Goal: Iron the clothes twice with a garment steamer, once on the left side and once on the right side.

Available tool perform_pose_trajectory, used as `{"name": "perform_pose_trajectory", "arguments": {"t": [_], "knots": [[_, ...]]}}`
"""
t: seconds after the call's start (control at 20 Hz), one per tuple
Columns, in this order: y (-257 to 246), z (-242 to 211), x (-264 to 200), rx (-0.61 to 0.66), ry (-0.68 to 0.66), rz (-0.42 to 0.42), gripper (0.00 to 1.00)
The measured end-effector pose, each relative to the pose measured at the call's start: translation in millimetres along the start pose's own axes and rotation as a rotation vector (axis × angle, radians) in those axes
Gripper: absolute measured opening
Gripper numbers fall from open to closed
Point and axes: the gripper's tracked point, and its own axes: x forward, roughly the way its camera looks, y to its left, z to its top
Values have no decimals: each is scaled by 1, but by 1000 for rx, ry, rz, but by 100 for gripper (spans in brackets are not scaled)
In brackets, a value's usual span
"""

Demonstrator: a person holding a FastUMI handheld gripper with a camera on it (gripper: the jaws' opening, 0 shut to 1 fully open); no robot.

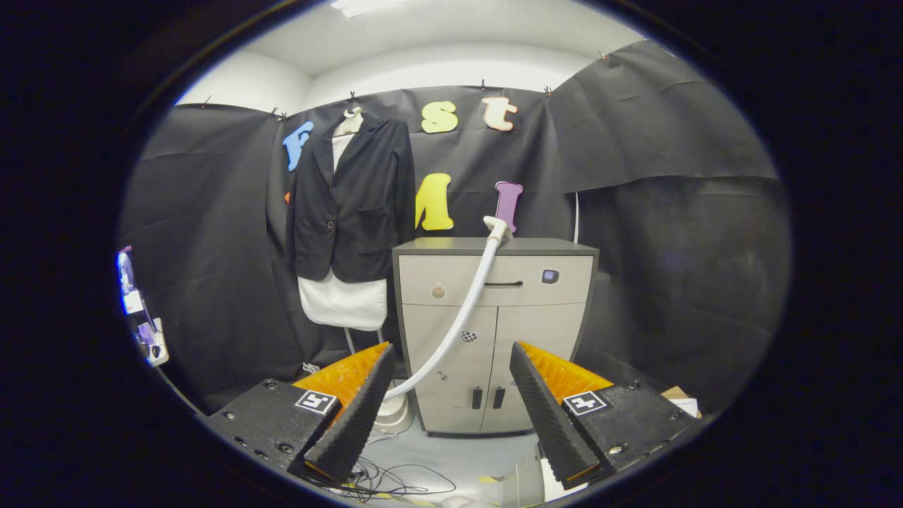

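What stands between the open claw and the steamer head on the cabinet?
In the gripper view, only the white hose crosses that stretch, from the claw to the steamer head.

The steamer head [498,228] on the cabinet [494,331] is too small to make out in detail. Its hose [462,317] drops behind the left finger of the open, empty tool [451,409], which hides most of the steamer base [393,413]. The dark jacket [353,204] covers most of the white garment [343,302] beneath it.

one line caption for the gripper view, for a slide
Open gripper faces a grey cabinet; the steamer head rests on top, with a dark jacket hanging beside it.
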Motion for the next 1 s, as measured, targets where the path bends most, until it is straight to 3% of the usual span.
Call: {"name": "perform_pose_trajectory", "arguments": {"t": [0.3,0.5,0.75,1.0], "knots": [[-22,26,19,10,-2,-41,100],[-50,73,47,16,-31,-74,100],[-79,146,114,-6,-79,-70,100],[-102,216,209,-3,-122,-24,100]]}}
